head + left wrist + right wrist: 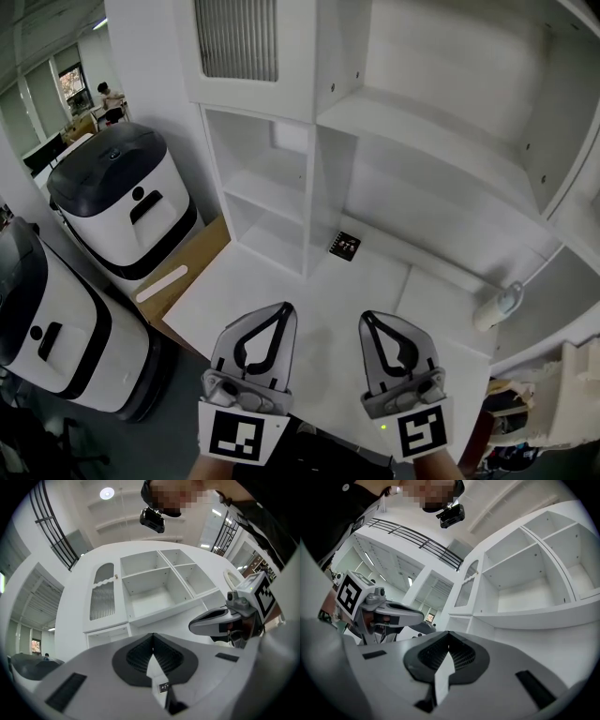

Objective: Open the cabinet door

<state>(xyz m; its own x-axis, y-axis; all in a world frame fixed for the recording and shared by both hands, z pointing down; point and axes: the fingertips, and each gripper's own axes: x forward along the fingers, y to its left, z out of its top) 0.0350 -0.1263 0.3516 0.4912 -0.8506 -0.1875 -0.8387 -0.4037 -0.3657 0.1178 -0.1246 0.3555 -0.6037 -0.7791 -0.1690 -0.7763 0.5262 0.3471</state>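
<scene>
The white cabinet's closed door (235,42) has a ribbed glass panel and sits at the top left of the shelf unit. It also shows in the left gripper view as door (102,597) with a small knob (116,577), and in the right gripper view as door (466,590). My left gripper (286,307) and right gripper (367,318) hover side by side over the white desktop (309,309), both shut and empty, well short of the door. The jaws of the left gripper (152,637) and the right gripper (449,634) meet with nothing between them.
Open white shelves (441,122) fill the cabinet to the right of the door. A small black marker card (344,246) lies on the desktop, and a white cylinder (497,307) at its right. Two white and black bins (122,202) stand at the left, by cardboard (192,262).
</scene>
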